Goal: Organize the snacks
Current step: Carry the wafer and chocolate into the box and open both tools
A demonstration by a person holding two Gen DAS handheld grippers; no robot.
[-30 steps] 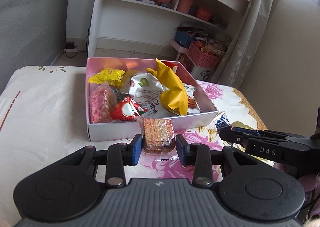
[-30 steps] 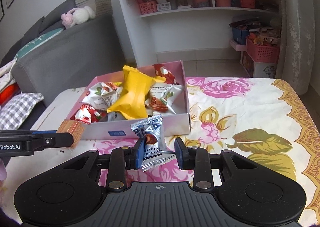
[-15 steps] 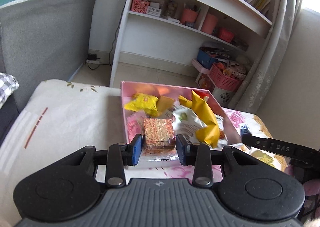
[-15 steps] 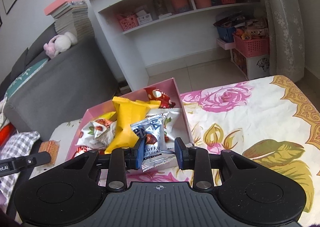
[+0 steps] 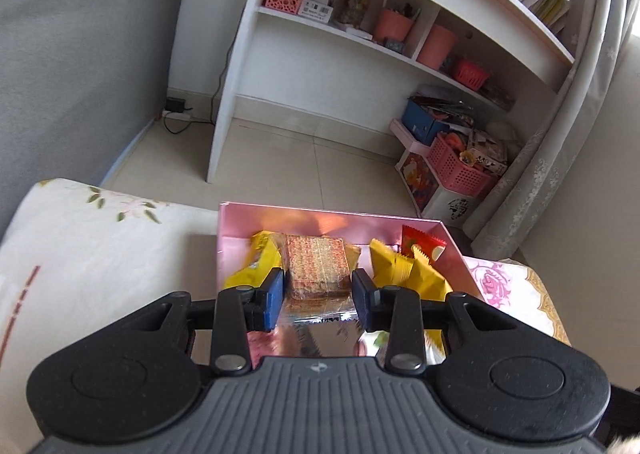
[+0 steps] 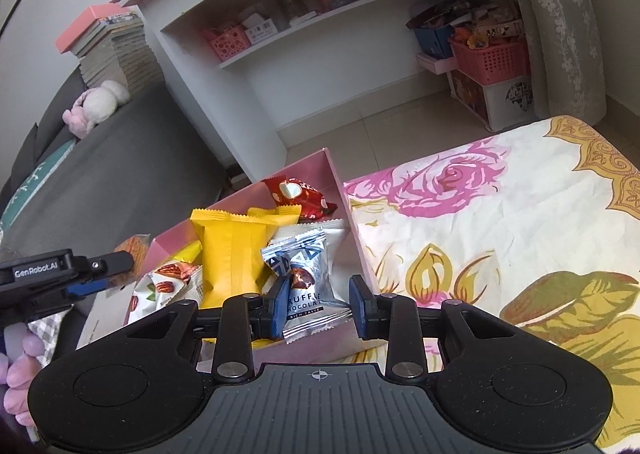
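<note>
My left gripper (image 5: 319,294) is shut on an orange wafer pack (image 5: 316,266) and holds it above the pink box (image 5: 320,214), over its near part. Yellow packets (image 5: 416,274) and a red packet (image 5: 422,244) lie in the box. My right gripper (image 6: 319,304) is shut on a silver truffle chocolate packet (image 6: 306,274) and holds it over the box's right side (image 6: 340,190), beside a tall yellow packet (image 6: 232,254). The left gripper (image 6: 80,274) with its wafer pack (image 6: 136,248) shows at the left of the right wrist view.
The box sits on a table with a floral cloth (image 6: 500,234). A red packet (image 6: 298,194) and a nut packet (image 6: 168,286) lie in the box. A grey sofa (image 5: 72,74) stands left, a white shelf unit (image 5: 380,34) behind, pink baskets (image 5: 460,170) on the floor.
Both grippers have moved forward and up with their snacks, from in front of the box to above it. Both stay shut on their packets.
</note>
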